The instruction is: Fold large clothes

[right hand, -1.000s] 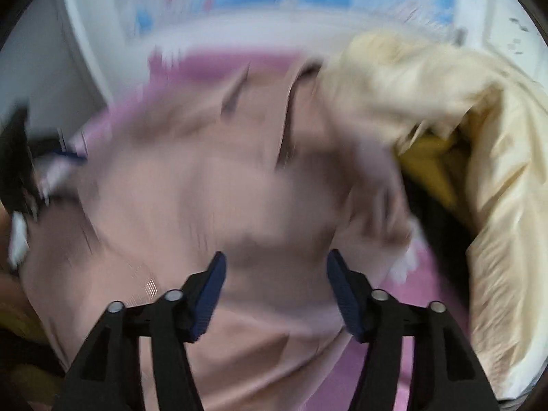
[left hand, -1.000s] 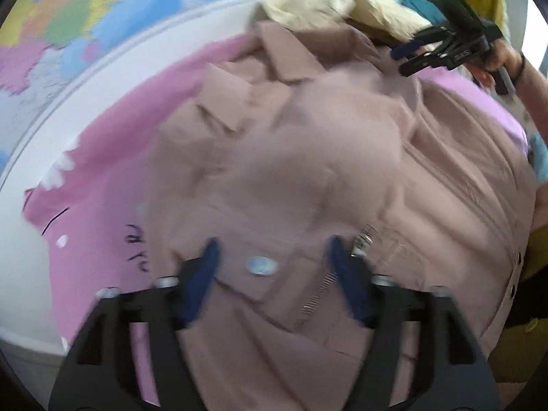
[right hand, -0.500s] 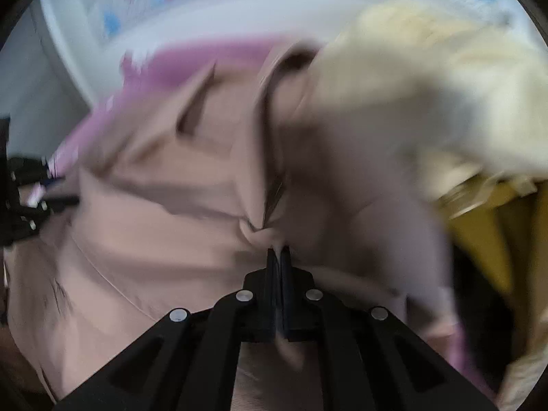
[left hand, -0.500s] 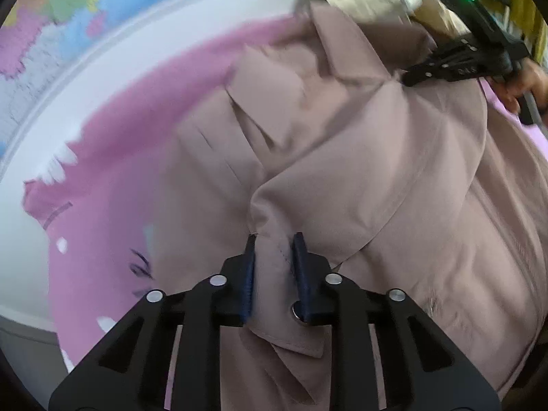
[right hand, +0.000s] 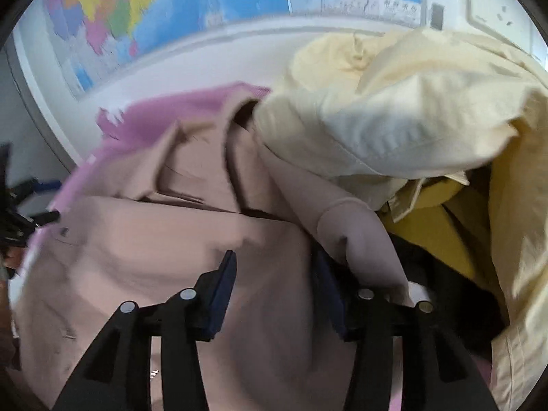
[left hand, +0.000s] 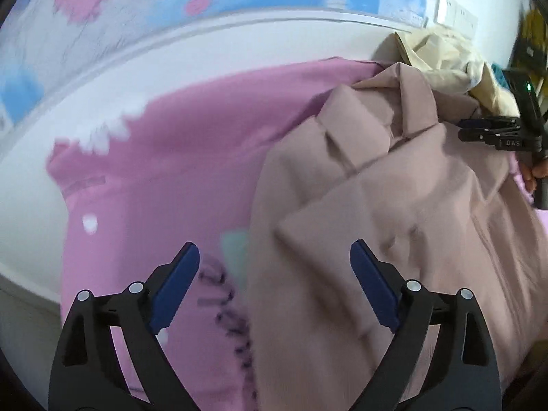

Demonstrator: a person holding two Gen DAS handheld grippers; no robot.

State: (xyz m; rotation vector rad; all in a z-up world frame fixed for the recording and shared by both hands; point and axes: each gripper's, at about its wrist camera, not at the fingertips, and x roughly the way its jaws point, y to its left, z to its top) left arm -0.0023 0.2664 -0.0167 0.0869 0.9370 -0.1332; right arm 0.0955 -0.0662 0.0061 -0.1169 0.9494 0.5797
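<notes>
Lying on the pink sheet (left hand: pixel 164 157), the beige jacket (left hand: pixel 394 226) runs collar-far, hem-near. The left gripper (left hand: pixel 274 284), jaws just opened and released, straddles its left edge; the right gripper (right hand: pixel 274 284), also reopening and empty, overhangs the sleeve side.

Right gripper (right hand: pixel 274 284) just opening over beige jacket (right hand: pixel 144 257) — cream garment (right hand: pixel 394 120) beside.
</notes>
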